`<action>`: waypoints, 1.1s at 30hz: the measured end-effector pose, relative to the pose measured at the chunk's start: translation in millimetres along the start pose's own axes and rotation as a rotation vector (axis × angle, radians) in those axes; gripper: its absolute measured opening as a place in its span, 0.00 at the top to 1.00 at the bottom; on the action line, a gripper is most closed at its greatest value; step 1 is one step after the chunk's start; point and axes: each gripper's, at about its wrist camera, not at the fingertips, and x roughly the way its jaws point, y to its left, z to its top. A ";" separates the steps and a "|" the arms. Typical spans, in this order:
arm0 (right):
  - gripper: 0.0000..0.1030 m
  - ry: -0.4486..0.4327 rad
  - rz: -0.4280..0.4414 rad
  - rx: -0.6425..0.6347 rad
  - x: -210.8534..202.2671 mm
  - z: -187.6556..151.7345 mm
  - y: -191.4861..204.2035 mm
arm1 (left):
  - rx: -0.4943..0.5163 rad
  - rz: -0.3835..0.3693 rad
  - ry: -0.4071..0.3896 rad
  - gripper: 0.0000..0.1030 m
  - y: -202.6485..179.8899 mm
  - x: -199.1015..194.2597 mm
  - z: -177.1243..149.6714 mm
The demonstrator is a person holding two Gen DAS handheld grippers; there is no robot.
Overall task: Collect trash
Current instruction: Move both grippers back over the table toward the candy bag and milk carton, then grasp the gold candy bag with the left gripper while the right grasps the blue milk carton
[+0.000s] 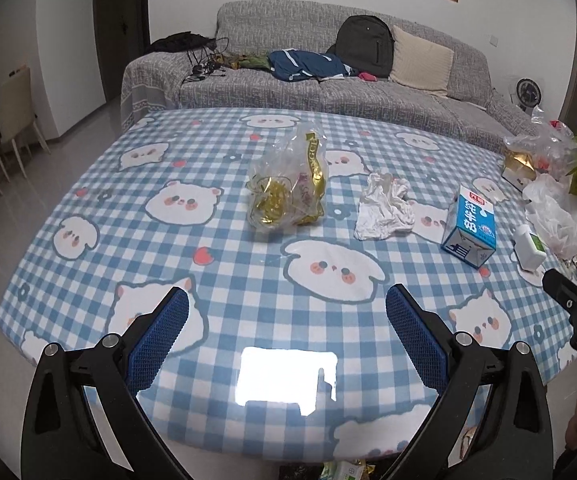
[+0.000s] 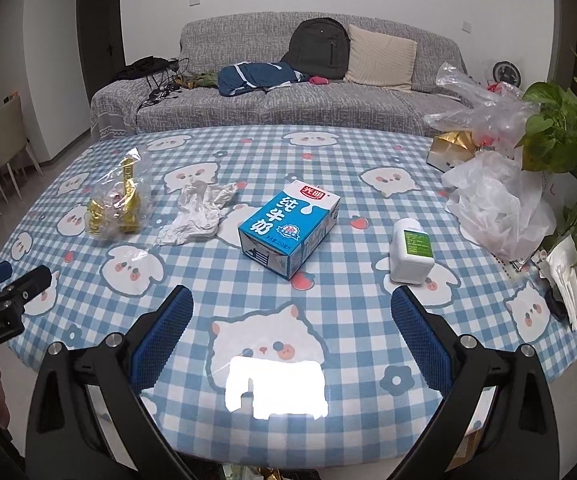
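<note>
A clear plastic bag with gold wrappers [image 1: 288,184] [image 2: 118,206] lies on the checked table [image 1: 248,280] [image 2: 348,312]. To its right lie a crumpled white tissue [image 1: 386,206] [image 2: 196,216] and a blue milk carton [image 1: 470,226] [image 2: 290,226] on its side. A small white bottle [image 1: 530,250] [image 2: 410,250] lies further right. My left gripper [image 1: 286,308] is open and empty above the near table edge, short of the bag. My right gripper [image 2: 292,312] is open and empty, short of the carton.
At the table's right edge stand white and clear plastic bags [image 2: 496,204], a gold box [image 2: 450,148], a leafy plant [image 2: 560,148] and folded napkins [image 2: 568,280]. A grey sofa [image 2: 288,100] with a backpack stands behind the table. Chairs [image 1: 4,128] stand far left.
</note>
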 end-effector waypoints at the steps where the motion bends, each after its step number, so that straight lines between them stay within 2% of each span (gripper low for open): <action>1: 0.07 0.007 0.001 0.001 6.2 2.1 -0.1 | -0.003 0.002 0.003 0.06 0.4 6.5 5.7; 12: 0.07 0.082 0.020 0.070 73.6 26.7 3.1 | -0.020 0.026 0.048 0.06 6.9 82.0 51.4; 18: 0.07 0.106 0.011 0.097 103.4 41.5 4.3 | -0.023 0.028 0.056 0.06 6.7 109.3 70.7; 28: 0.08 0.182 -0.011 0.148 143.2 41.8 1.9 | -0.016 0.044 0.070 0.07 2.5 140.7 88.0; 33: 0.09 0.216 -0.001 0.155 156.8 36.5 5.1 | -0.015 0.040 0.099 0.12 -0.1 158.4 87.2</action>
